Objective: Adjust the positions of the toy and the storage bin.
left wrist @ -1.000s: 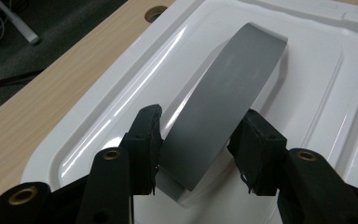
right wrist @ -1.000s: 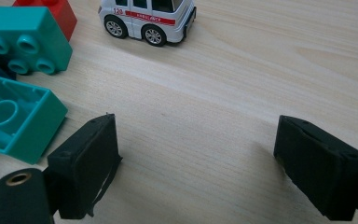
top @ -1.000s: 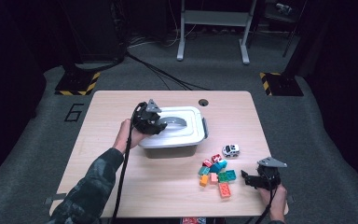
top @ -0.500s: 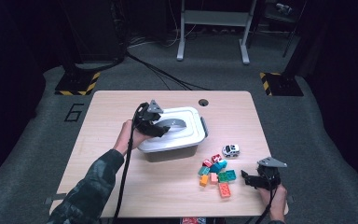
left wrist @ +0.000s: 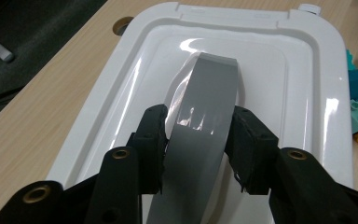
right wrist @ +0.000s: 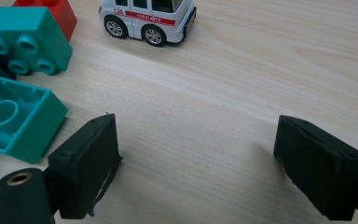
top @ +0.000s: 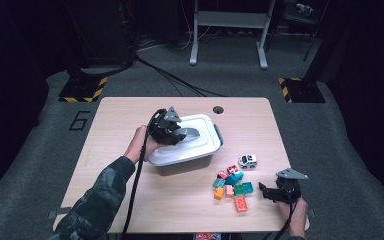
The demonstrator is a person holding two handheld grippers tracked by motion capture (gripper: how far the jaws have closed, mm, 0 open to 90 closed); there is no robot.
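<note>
A white plastic box (top: 185, 147) with a white lid (left wrist: 261, 51) stands mid-table. A grey handle (left wrist: 200, 135) arches over the lid, and my left gripper (top: 172, 131) (left wrist: 198, 140) is shut on it, one pad on each side. My right gripper (top: 270, 192) (right wrist: 196, 163) rests open near the table's front right corner with bare wood between its jaws. A white toy car (top: 247, 160) (right wrist: 147, 16) stands beyond it. A cluster of coloured bricks (top: 232, 186) lies to its left, with teal bricks (right wrist: 16, 116) close to its left jaw.
A round cable hole (top: 218, 109) is in the table's back edge. A metal stand (top: 227, 30) and cables are on the floor behind. The wooden table (top: 115, 130) has bare room left of the box.
The left gripper has pushed further over the lid along the grey handle. The right gripper has stayed still.
</note>
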